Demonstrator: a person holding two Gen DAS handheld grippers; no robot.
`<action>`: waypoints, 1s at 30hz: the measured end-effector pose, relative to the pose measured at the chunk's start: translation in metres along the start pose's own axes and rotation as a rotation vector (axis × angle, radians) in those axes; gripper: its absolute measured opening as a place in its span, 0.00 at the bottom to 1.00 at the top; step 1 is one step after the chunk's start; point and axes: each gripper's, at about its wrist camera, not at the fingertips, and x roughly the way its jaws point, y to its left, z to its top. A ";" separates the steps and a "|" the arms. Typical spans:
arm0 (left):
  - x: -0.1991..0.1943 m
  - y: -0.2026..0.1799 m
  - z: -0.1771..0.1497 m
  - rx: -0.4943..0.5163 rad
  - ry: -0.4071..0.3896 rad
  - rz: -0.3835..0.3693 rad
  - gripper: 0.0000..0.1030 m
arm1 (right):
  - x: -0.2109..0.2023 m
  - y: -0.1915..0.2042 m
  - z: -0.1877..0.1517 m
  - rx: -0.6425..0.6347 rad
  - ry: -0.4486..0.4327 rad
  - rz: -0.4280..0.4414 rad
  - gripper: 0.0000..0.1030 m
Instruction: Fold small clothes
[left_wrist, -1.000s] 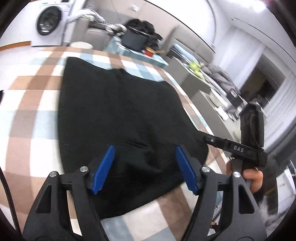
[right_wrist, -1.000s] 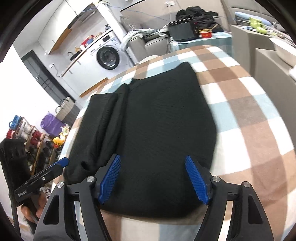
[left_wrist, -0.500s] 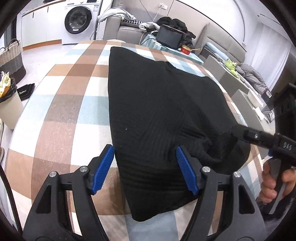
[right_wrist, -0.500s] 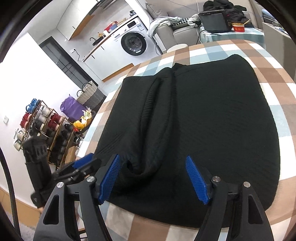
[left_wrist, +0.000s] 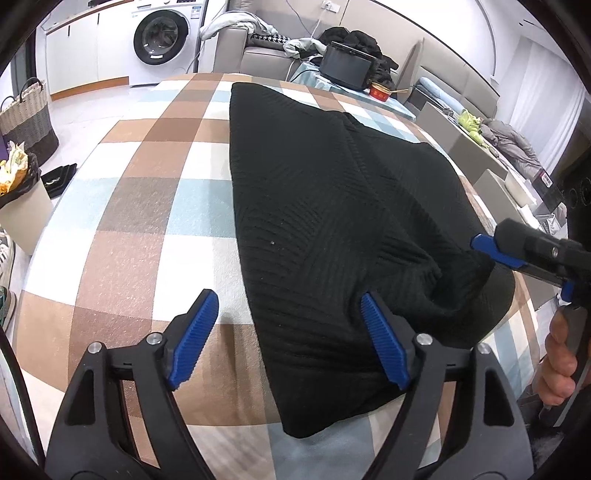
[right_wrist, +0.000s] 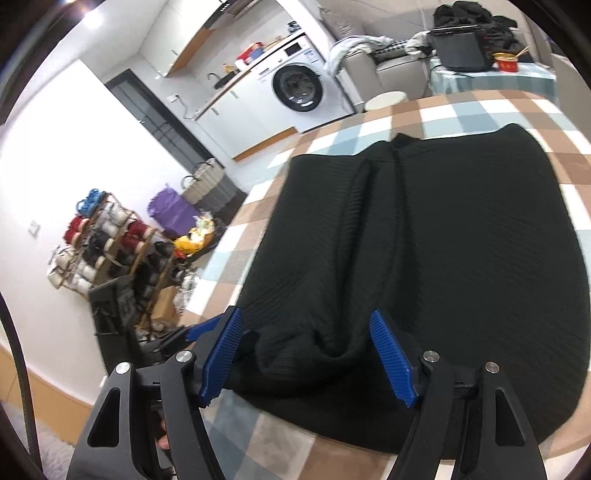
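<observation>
A black ribbed knit garment (left_wrist: 332, 221) lies spread on the checked tablecloth (left_wrist: 147, 206); it also fills the right wrist view (right_wrist: 443, 258). One side is folded over lengthwise, with a bunched fold at the near edge (right_wrist: 332, 343). My left gripper (left_wrist: 291, 339) is open, low over the garment's near left edge, one finger over bare cloth. My right gripper (right_wrist: 306, 354) is open, its fingers either side of the bunched fold. The right gripper also shows in the left wrist view (left_wrist: 517, 254), at the garment's right edge.
A washing machine (left_wrist: 162, 37), sofa (left_wrist: 258, 55) and a side table with a black box (left_wrist: 347, 66) stand beyond the table. A woven basket (left_wrist: 26, 110) and a shoe rack (right_wrist: 107, 251) stand on the floor to the left.
Both grippers have shifted left along the garment's near edge. The right gripper now straddles the bunched fold; the left now sits at the left edge, partly over bare tablecloth.
</observation>
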 end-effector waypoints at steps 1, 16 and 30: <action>0.000 0.001 -0.001 -0.004 0.003 -0.003 0.76 | 0.002 0.000 -0.001 -0.004 0.008 0.010 0.65; -0.016 0.004 -0.008 0.061 0.017 0.015 0.79 | -0.008 -0.018 -0.017 -0.014 0.080 -0.016 0.35; -0.032 -0.013 -0.025 0.119 0.048 -0.067 0.79 | 0.034 -0.009 -0.003 -0.061 0.111 0.119 0.11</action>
